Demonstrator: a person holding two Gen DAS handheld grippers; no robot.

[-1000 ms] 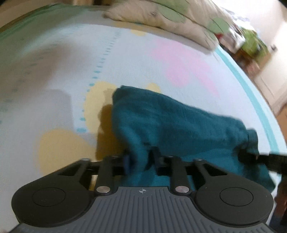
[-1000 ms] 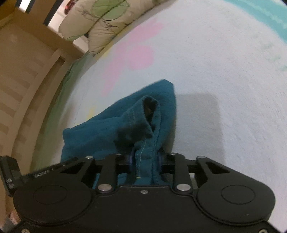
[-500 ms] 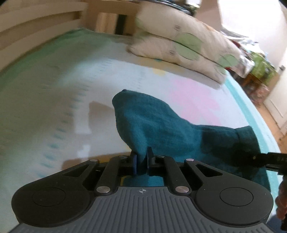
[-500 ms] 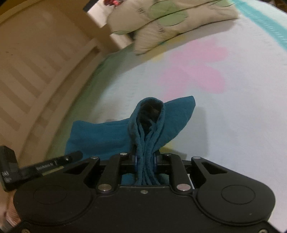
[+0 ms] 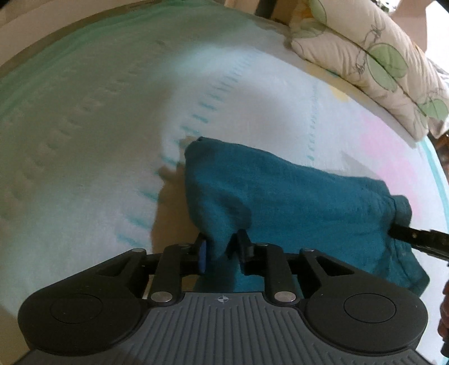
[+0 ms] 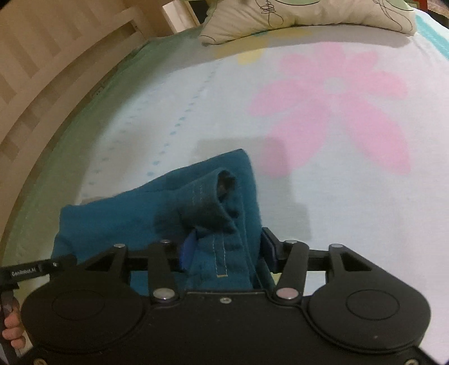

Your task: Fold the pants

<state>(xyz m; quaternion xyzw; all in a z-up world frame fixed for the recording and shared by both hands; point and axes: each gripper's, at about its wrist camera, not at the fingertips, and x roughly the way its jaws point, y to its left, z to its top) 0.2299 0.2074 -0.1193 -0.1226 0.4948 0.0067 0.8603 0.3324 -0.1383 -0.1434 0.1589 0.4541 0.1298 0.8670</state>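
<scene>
The teal pants point(image 5: 294, 196) lie bunched in a folded strip on the bed sheet point(image 5: 84, 140). My left gripper point(image 5: 221, 247) has one end of the strip between its fingers; its jaws are opening and a small gap shows beside the cloth. In the right wrist view the pants point(image 6: 126, 219) show a stitched hem and a rolled fold. My right gripper point(image 6: 227, 247) straddles that end; its jaws are opening wide and the loose cloth spreads between them. Each gripper shows in the other's view: the right one point(image 5: 415, 238) and the left one point(image 6: 36, 269).
Leaf-print pillows point(image 5: 378, 56) lie at the head of the bed, also in the right wrist view point(image 6: 294, 14). A slatted wooden bed frame point(image 6: 42, 70) runs along the left. The sheet point(image 6: 336, 112) bears a pink flower print. A person's fingers point(image 6: 11, 331) hold the left gripper.
Both grippers carried the pants across the sheet toward the wooden frame and pillows. Both pairs of jaws, pinched tight on the cloth before, have spread apart, the right one widely.
</scene>
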